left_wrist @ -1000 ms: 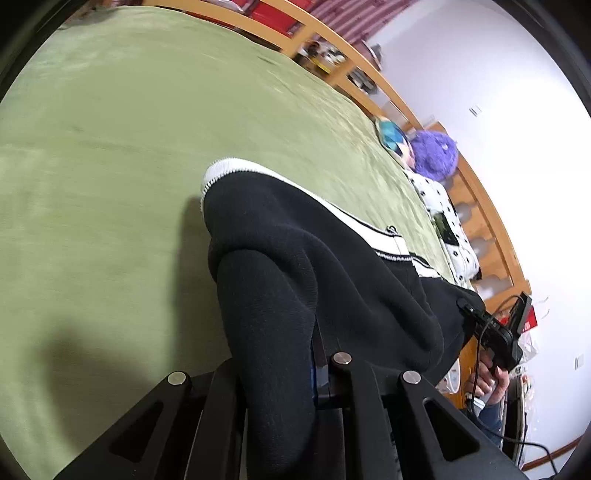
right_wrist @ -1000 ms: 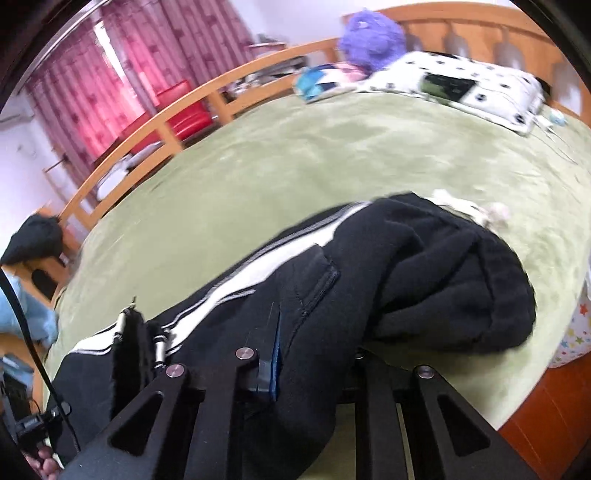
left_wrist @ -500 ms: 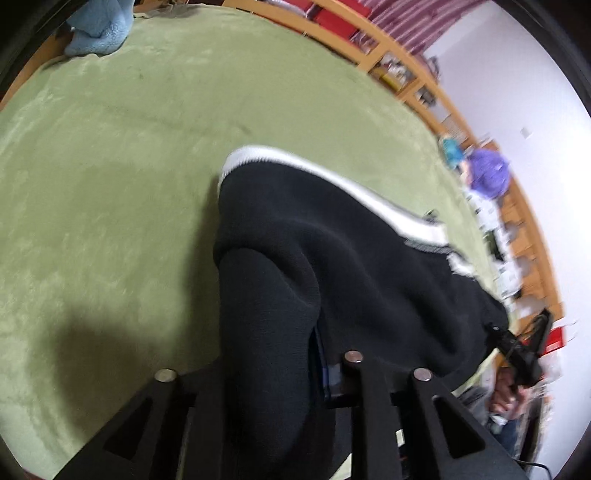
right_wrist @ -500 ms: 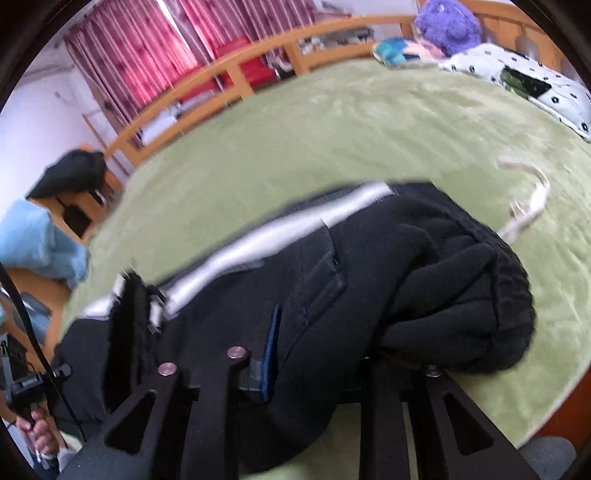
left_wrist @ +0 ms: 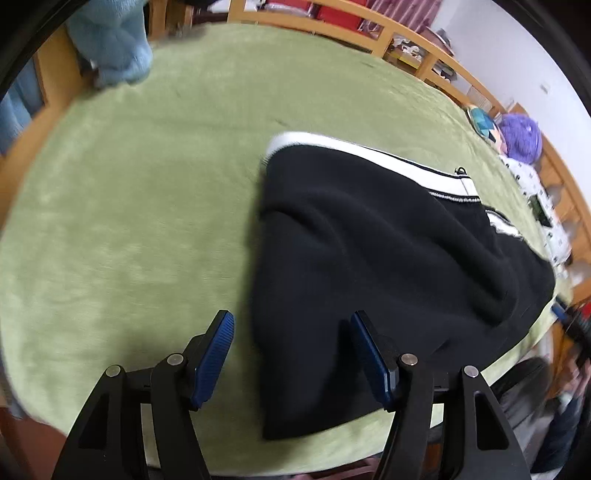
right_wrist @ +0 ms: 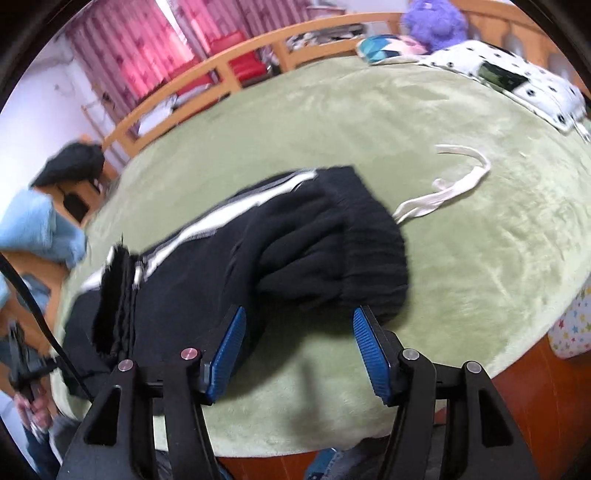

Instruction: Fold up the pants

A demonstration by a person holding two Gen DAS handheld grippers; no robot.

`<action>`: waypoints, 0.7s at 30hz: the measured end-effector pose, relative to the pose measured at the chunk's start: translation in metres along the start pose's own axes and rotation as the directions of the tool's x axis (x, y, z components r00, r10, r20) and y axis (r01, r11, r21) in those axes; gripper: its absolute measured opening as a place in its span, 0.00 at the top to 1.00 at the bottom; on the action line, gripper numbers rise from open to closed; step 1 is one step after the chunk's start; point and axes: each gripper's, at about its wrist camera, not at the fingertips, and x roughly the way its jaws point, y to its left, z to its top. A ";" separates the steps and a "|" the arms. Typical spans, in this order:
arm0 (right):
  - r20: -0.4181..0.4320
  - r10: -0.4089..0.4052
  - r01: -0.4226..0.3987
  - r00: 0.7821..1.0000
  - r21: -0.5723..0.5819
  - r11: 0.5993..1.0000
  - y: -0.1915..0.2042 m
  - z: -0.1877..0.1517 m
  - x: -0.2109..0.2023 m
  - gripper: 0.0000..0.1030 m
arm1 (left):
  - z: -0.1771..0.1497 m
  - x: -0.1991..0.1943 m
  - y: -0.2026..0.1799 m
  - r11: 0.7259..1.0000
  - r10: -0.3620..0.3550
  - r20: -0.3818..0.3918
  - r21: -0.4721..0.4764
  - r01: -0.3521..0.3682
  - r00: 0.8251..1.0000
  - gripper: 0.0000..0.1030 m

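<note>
Black pants (left_wrist: 369, 258) with a white side stripe lie folded on the green bed cover (left_wrist: 129, 221). In the left wrist view my left gripper (left_wrist: 291, 339) hovers over the pants' near end, its jaws opening; cloth lies below the gap but the blue pads (left_wrist: 212, 354) do not press on it. The right wrist view shows the pants (right_wrist: 258, 258) bunched at the waistband, with a white drawstring (right_wrist: 443, 192) trailing right. My right gripper (right_wrist: 297, 332) is opening too, just short of the waistband's edge, its pads (right_wrist: 371, 354) free of the cloth.
A wooden bed rail (right_wrist: 229, 62) runs along the far side. A spotted pillow (right_wrist: 517, 77) and a purple plush toy (right_wrist: 436, 18) sit at the head. Blue cloth (left_wrist: 110, 44) hangs over the rail; a person's hand (right_wrist: 33, 410) shows at lower left.
Both grippers were shut on the black cloth a second ago; both have let go and stand wide. The pants now lie flat on the cover and both views have swung back.
</note>
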 end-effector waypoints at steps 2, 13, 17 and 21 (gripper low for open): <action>-0.008 0.045 -0.044 0.999 0.073 0.996 -0.013 0.005 0.004 0.39 | -0.004 -0.004 0.005 0.999 -0.024 -0.002 -0.030 0.024 1.000 0.36; -0.070 0.122 -0.099 0.990 0.272 0.957 -0.047 0.014 0.054 0.16 | -0.027 0.002 -0.010 0.993 -0.017 0.048 -0.113 0.022 0.999 0.33; -0.072 0.101 -0.085 0.992 0.208 0.974 -0.044 0.016 0.058 0.14 | -0.027 0.004 -0.005 0.988 -0.032 0.035 -0.150 0.037 0.999 0.33; -0.087 0.030 -0.022 0.996 0.100 0.995 -0.028 0.027 0.070 0.25 | -0.029 0.007 -0.008 0.987 -0.002 0.026 -0.164 0.006 1.000 0.33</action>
